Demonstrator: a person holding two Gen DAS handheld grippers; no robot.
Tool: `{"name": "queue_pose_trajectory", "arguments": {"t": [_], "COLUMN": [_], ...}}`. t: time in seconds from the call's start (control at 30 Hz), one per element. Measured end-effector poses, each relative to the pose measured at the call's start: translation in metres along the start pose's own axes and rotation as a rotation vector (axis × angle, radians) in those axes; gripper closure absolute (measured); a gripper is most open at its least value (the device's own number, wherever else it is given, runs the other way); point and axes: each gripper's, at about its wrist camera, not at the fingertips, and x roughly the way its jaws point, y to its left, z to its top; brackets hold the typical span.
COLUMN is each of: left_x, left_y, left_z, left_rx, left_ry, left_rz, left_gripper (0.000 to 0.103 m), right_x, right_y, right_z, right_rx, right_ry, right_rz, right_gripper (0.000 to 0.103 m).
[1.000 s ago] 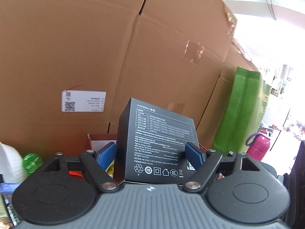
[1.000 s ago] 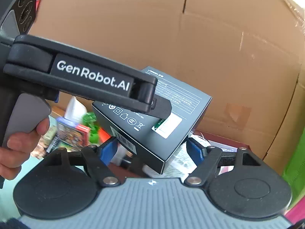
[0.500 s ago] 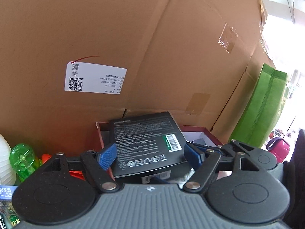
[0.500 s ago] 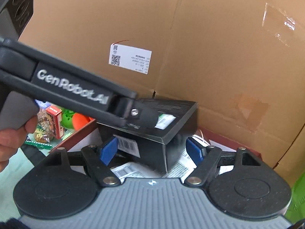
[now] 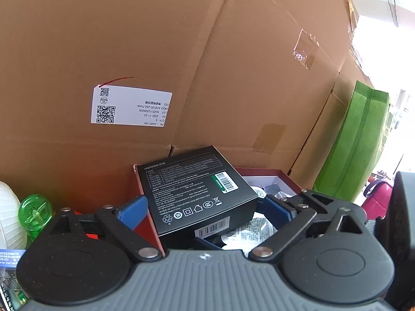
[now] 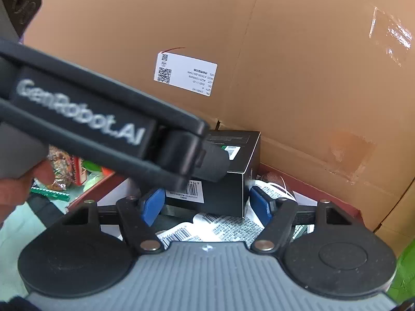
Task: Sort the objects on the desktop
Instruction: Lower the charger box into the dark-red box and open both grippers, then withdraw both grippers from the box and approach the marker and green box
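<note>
A black UGREEN box [image 5: 197, 194] lies flat in the back left corner of a red tray [image 5: 281, 175], printed side up. My left gripper [image 5: 205, 212] is open, its blue pads on either side of the box with a gap on each side. In the right wrist view the same box [image 6: 233, 181] sits just beyond my right gripper [image 6: 206, 203], which is open and empty. The left gripper's black body [image 6: 103, 129] crosses that view from the left and hides part of the box.
Large cardboard cartons [image 5: 207, 64] stand right behind the tray. Paper packets with barcodes [image 6: 220, 229] lie in the tray. A green toy [image 5: 33, 212] and a white container [image 5: 6, 217] sit left of the tray; a green bag [image 5: 360, 145] and pink bottle [image 5: 376, 197] stand right.
The left gripper tipped the box from upright to flat, lowered it into the tray, and opened off it. The right gripper stayed open, moving closer to the tray.
</note>
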Motion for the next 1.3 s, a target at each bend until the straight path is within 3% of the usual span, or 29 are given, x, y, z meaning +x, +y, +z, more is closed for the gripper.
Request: {"name": "queue_pose_trajectory", "arguments": {"t": [0.13, 0.4, 0.77, 0.83, 1.3], "left_x": [-0.003, -0.023, -0.06, -0.065, -0.107], "left_y": [-0.001, -0.008, -0.028, -0.033, -0.047], "left_z": [-0.002, -0.008, -0.025, -0.029, -0.069], "left_rx": [0.003, 0.05, 0.102, 0.118, 0.145], "left_ry": [0.018, 0.017, 0.029, 0.031, 0.055], "left_rz": [0.009, 0.032, 0.063, 0.078, 0.172], "left_gripper": [0.005, 0.005, 0.005, 0.005, 0.005], "right_x": [0.003, -0.017, -0.063, -0.089, -0.126], "right_y": [-0.001, 0.008, 0.02, 0.021, 0.054], "right_z": [-0.001, -0.002, -0.014, -0.024, -0.049], "right_rx": [0.04, 0.09, 0.163, 0.187, 0.267], "right_ry": [0.011, -0.022, -0.038, -0.026, 0.009], "right_rz": [0.0, -0.083, -0.133, -0.153, -0.179], "right_gripper": [0.03, 0.009, 0.007, 0.006, 0.006]}}
